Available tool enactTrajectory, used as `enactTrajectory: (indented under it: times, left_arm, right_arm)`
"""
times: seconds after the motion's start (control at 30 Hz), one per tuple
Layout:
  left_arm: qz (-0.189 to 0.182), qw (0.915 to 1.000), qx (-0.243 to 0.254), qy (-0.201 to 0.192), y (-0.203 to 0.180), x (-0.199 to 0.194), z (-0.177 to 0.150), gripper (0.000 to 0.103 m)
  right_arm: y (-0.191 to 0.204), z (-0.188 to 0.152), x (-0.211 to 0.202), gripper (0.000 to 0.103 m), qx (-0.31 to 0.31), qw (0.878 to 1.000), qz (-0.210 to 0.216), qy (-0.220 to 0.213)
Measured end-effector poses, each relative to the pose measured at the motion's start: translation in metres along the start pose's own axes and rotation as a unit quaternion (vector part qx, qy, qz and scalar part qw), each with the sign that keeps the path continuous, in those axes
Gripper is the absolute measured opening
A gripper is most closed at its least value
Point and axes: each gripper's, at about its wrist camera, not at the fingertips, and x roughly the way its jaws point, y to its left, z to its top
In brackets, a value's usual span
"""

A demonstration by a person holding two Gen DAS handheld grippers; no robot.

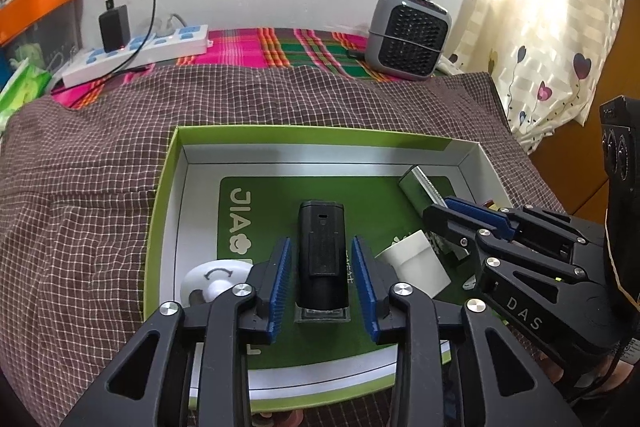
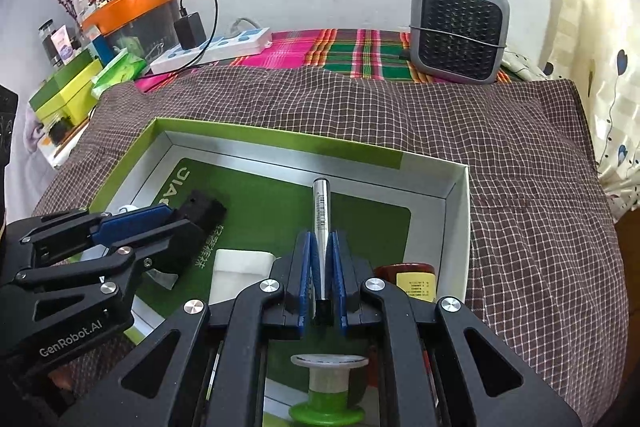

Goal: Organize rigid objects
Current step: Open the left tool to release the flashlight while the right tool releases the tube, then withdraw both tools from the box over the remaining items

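A shallow box [image 1: 320, 135] with a green rim and green mat lies on the checked cloth. On the mat lies a black oblong device [image 1: 322, 223]. My left gripper [image 1: 320, 245] is open and straddles the device, with a gap at each blue pad. My right gripper [image 2: 321, 239] is shut on a silver pen [image 2: 321, 199], whose far end points at the box's back wall. The left wrist view shows the right gripper [image 1: 442, 213] and the pen [image 1: 420, 183] at the box's right side. The right wrist view shows the left gripper [image 2: 186, 223] over the device [image 2: 206, 207].
Also in the box are a white block [image 1: 416, 263], a white disc [image 1: 212, 279], a brown jar [image 2: 412, 277] and a green spool [image 2: 328, 391]. A grey heater [image 1: 408, 35] and a power strip [image 1: 140, 51] stand at the back. Green boxes [image 2: 64, 87] sit at the left.
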Motion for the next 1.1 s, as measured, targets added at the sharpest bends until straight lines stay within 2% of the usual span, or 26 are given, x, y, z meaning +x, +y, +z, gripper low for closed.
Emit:
enactTrajectory:
  times: [0.3, 1.03, 1.1]
  left_arm:
    - [0.000, 0.9999, 0.001, -0.015, -0.002, -0.015, -0.003, 0.033]
    - [0.003, 0.9992, -0.011, -0.037, 0.010, -0.053, -0.023, 0.036]
    - [0.003, 0.9991, -0.011, -0.040, 0.012, -0.059, -0.026, 0.037]
  right_arm:
    - [-0.001, -0.004, -0.010, 0.027, 0.010, 1.000, 0.006, -0.009]
    - [0.008, -0.016, -0.045, 0.028, 0.015, 0.999, -0.001, -0.037]
    - [0.009, -0.018, -0.049, 0.031, 0.015, 0.999, -0.001, -0.039]
